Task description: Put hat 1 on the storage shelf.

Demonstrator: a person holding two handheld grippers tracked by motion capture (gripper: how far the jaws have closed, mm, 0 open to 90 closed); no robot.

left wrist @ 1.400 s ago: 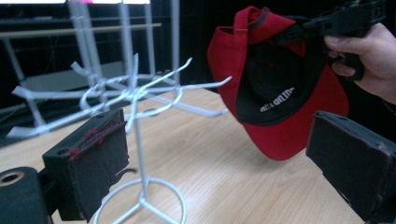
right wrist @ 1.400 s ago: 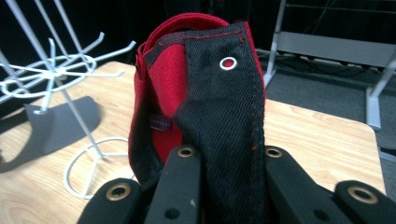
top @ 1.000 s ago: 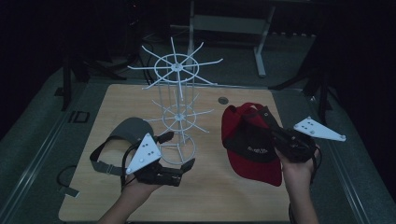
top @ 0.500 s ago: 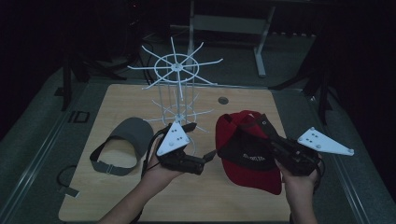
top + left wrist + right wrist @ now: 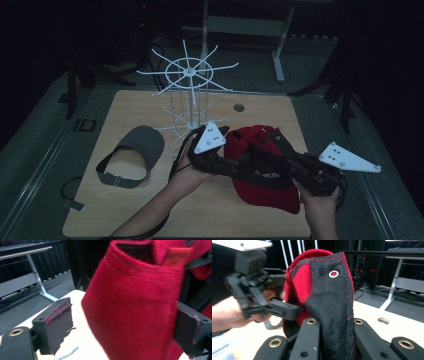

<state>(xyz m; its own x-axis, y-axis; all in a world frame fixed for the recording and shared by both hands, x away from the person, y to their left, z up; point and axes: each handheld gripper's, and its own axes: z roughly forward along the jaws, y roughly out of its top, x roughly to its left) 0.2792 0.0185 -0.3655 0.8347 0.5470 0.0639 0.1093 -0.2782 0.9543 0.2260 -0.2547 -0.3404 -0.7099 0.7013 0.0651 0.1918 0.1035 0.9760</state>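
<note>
A red cap (image 5: pixel 265 175) with black panels is held up over the right half of the table. My right gripper (image 5: pixel 275 145) is shut on it; in the right gripper view its jaws (image 5: pixel 334 325) pinch the black fabric of the cap (image 5: pixel 329 290). My left gripper (image 5: pixel 240 167) reaches in from the left, and its jaws have just been closing with the cap's red edge (image 5: pixel 135 305) between them. The left pad (image 5: pixel 56 325) still stands clear of the cloth, while the other jaw sits close against it. The right gripper view also catches the left gripper (image 5: pixel 287 310) at the cap's side.
A white wire hanging rack (image 5: pixel 190 95) stands at the middle back of the wooden table (image 5: pixel 150 210). A grey visor (image 5: pixel 132 152) lies on the left. A round hole (image 5: pixel 239 107) is in the tabletop behind the cap. Dark floor and desk legs surround the table.
My left gripper has swung right, away from the grey visor, to the red cap's left edge. The right gripper and cap have shifted slightly left toward it.
</note>
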